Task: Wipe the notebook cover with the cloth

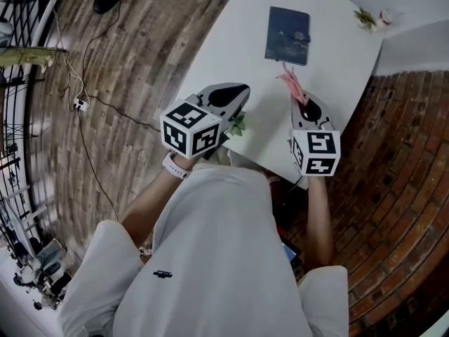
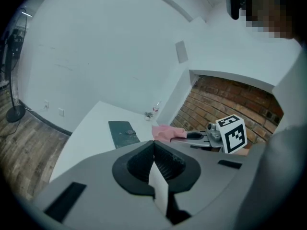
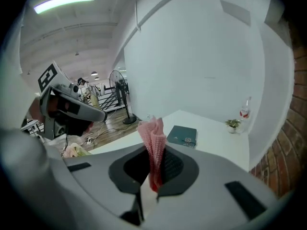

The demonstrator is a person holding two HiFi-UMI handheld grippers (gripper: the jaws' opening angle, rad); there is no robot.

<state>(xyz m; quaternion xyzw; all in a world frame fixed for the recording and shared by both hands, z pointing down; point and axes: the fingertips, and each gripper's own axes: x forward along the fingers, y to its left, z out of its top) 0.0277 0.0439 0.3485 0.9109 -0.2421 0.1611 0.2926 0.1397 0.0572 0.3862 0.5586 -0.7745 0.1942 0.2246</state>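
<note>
Notebook (image 1: 287, 35) clear of table (image 1: 231, 62) edges | cloth (image 1: 292, 83) in right gripper (image 1: 300, 98) jaws

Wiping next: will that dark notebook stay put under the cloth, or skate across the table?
The notebook lies flat, unheld, on the smooth white table, so it will probably slide under a sideways wipe. It looks thin with a closed cover, so likely light yet fairly stiff; it shouldn't tip.

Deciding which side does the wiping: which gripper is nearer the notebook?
Right, narrowly. The right gripper, shut on the cloth, points straight at the notebook; the left gripper, shut, sits off its near-left corner.
</note>
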